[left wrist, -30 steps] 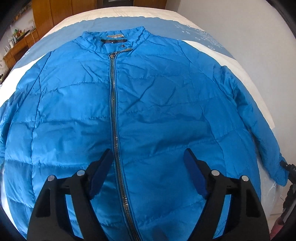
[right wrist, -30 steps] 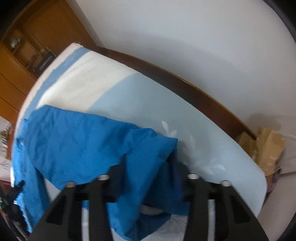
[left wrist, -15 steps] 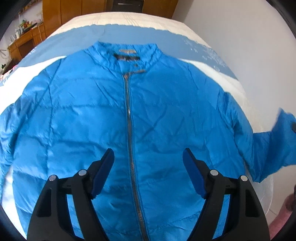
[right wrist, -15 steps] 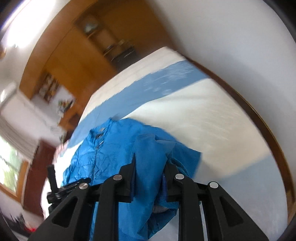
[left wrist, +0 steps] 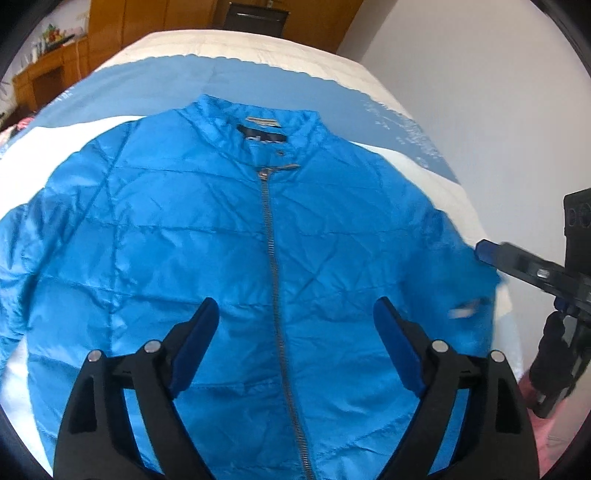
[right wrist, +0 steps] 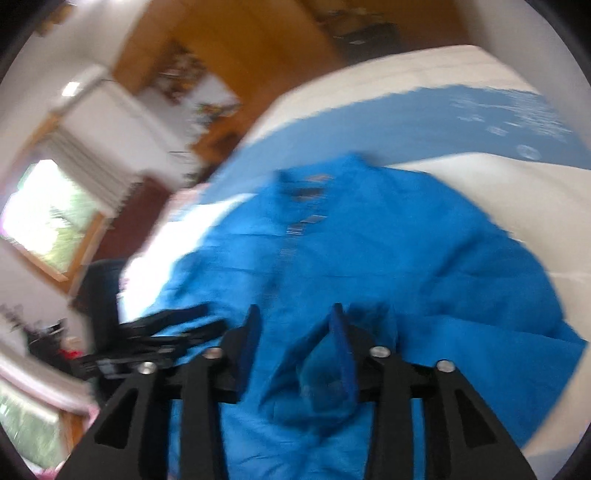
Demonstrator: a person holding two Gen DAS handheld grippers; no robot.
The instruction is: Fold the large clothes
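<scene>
A bright blue quilted jacket (left wrist: 207, 243) lies front up on the bed, zipped, collar at the far end. My left gripper (left wrist: 295, 332) is open and empty, held above the jacket's lower front near the zipper. My right gripper (right wrist: 295, 332) has its jaws parted, with the right sleeve (right wrist: 325, 369) bunched loosely by the right finger; the view is blurred. In the left wrist view the right gripper (left wrist: 491, 253) is at the right edge, over the sleeve folded onto the jacket's side (left wrist: 465, 280).
The bed cover (left wrist: 147, 88) is white with a pale blue band. A white wall (left wrist: 480, 92) runs along the bed's right side. Wooden cabinets (left wrist: 110, 29) stand beyond the bed. A window (right wrist: 44, 221) is at the left in the right wrist view.
My right gripper swung the right sleeve from the bed's edge in over the jacket's side, and its jaws have parted. My left gripper pulled back a little and stayed open.
</scene>
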